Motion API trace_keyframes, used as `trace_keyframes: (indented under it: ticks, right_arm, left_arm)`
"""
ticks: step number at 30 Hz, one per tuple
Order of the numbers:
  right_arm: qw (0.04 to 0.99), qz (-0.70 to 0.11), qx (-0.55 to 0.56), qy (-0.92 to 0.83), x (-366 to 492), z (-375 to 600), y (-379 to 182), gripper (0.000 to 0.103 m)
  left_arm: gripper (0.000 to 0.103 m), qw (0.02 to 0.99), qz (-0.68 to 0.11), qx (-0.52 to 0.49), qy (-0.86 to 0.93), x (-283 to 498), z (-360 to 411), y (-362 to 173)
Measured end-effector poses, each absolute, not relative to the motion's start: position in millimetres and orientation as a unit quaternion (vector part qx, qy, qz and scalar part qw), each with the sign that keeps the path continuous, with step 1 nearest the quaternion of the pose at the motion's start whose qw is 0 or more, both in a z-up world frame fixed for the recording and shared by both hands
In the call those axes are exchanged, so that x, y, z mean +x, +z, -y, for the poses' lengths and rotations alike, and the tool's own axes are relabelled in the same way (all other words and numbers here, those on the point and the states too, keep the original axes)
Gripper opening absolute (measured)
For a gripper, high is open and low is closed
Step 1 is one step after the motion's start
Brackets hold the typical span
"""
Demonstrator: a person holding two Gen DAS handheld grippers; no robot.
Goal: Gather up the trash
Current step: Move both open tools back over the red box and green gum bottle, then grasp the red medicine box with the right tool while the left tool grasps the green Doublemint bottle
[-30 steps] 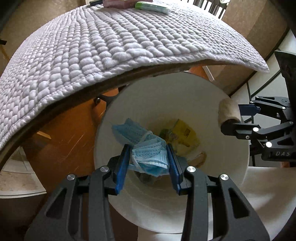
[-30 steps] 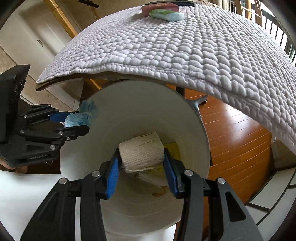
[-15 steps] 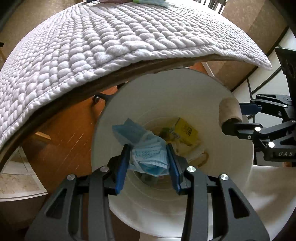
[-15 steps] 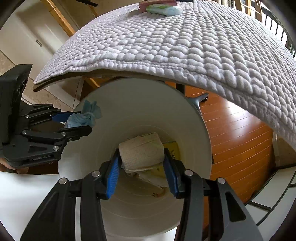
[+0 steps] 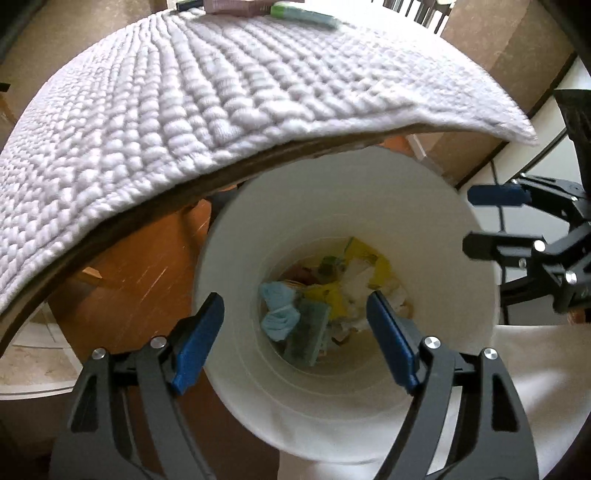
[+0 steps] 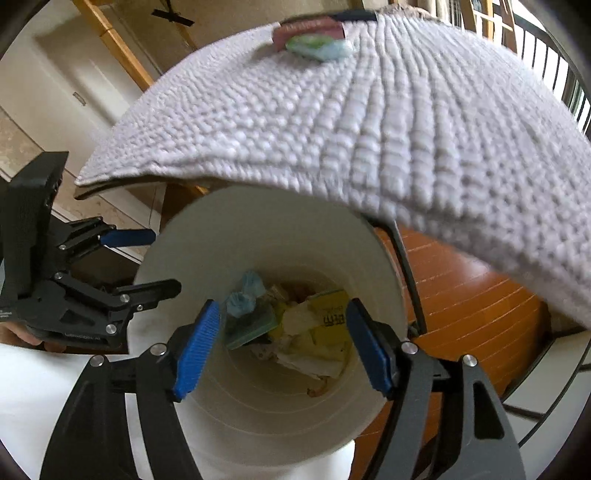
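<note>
Under the edge of a table draped in a quilted grey cloth [image 5: 207, 96] stood a white bin [image 5: 476, 295] on an orange wood floor [image 6: 461, 295]; a pink packet [image 6: 314, 27] and a green-blue one [image 6: 321, 46] lay on the cloth's far side. Above the bin, the left gripper [image 5: 295, 339] and right gripper [image 6: 282, 345] were both opening, nothing between their blue pads. A blue face mask [image 5: 280, 314] lay in the bin's bottom among yellow wrappers [image 6: 328, 317] and paper.
</note>
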State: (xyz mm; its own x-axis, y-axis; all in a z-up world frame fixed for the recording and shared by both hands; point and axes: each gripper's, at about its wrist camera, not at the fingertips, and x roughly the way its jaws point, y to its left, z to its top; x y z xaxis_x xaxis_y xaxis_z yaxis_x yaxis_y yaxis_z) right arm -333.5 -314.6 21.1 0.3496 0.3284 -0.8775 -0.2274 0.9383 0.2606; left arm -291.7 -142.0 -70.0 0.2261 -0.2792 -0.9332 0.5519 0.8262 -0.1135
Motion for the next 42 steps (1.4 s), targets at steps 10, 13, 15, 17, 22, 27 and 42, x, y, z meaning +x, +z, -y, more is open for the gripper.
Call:
trace_keyframes:
  ticks: [10,13,15,17,22,27,42]
  right_arm:
    - [0.882,-0.444,0.038,0.156,-271,351,115,0.087]
    - [0.883,-0.440,0.032,0.160,-224,356,127,0.088]
    - [0.882,-0.441,0.012,0.165,-190,351,132,0.088]
    - [0.879,-0.445,-0.008,0.171,-159,340,131,0.088]
    - [0.853,-0.480,-0.008,0.202,-92,320,123,0.088]
    - [0.829,-0.517,-0.023,0.210,-48,300,104,0.088]
    - [0.810,-0.544,-0.098,0.195,0,281,75,0.081]
  left_arm:
    - [0.098,0.836,-0.451,0.088,-0.300,-269,146,11]
    - [0.098,0.843,-0.437,0.079,-0.304,-240,167,16]
    - [0.098,0.847,-0.425,0.095,-0.306,-230,176,16]
    - [0.098,0.846,-0.415,0.126,-0.309,-218,192,13]
    - [0.098,0.840,-0.410,0.166,-0.315,-188,224,-1]
    - [0.098,0.829,-0.429,0.152,-0.327,-153,241,-7]
    - [0.092,0.815,-0.427,0.185,-0.344,-108,284,-19]
